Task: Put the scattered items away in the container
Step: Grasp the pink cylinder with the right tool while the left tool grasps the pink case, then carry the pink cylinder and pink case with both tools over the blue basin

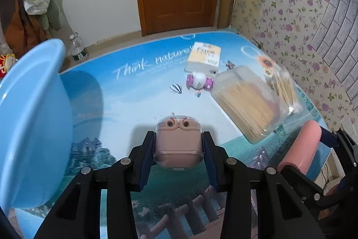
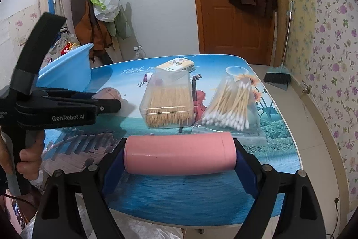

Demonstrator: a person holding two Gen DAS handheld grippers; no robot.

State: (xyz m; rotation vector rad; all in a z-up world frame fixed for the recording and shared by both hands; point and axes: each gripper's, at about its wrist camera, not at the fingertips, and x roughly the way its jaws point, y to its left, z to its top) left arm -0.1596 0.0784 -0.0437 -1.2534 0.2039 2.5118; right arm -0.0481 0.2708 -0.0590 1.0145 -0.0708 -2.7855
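My left gripper (image 1: 179,138) is shut on a small beige case with a clear lid (image 1: 177,142), held just above the table. The blue basin (image 1: 33,118) is close on its left; it also shows in the right wrist view (image 2: 67,68). My right gripper (image 2: 179,153) is shut on a pink cylinder (image 2: 179,155), gripped by its two ends and lying crosswise above the table's near edge. The cylinder also shows in the left wrist view (image 1: 302,147). On the table lie a clear box of toothpicks (image 2: 167,104), a bag of cotton swabs (image 2: 230,106), a tissue pack (image 2: 174,65) and a small white and purple toy (image 1: 199,81).
The table (image 2: 201,194) has a printed blue scenery cover. A floral wall is on the right, with a broom (image 2: 277,77) on the floor by it. A wooden door (image 2: 232,15) is behind the table. Coats and bags hang at the back left.
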